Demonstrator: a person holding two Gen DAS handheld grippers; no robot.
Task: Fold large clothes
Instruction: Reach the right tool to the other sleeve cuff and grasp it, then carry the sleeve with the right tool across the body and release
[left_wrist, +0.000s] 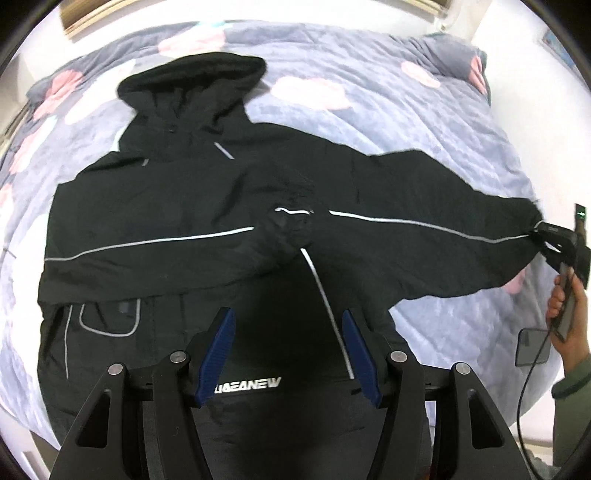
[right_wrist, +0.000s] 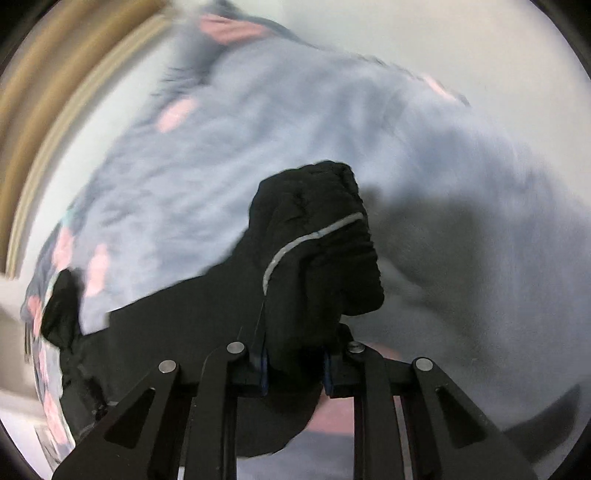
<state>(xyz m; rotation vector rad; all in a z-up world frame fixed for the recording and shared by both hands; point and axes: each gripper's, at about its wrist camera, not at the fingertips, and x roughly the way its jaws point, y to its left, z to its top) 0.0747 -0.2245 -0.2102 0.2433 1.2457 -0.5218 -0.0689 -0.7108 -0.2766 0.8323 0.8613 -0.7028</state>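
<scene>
Crinkly black jacket (left_wrist: 207, 206) on fuzzy quilt (left_wrist: 369, 110), left gripper (left_wrist: 288, 354) spread, right gripper (right_wrist: 295, 363) pinching bunched cuff (right_wrist: 317, 240)

Left wrist cam looks down over the whole jacket (left_wrist: 229, 206) on the bed (left_wrist: 424, 122); right cam's jammed close on its sleeve (right_wrist: 317, 258).

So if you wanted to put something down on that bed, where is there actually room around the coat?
The black jacket covers the middle of the flowered bedspread. Bare quilt shows beyond the hood, toward the far right corner, and below the outstretched sleeve that the right gripper grips. That near patch is cramped by a phone and its cable. The left gripper hovers open over the hem.
</scene>
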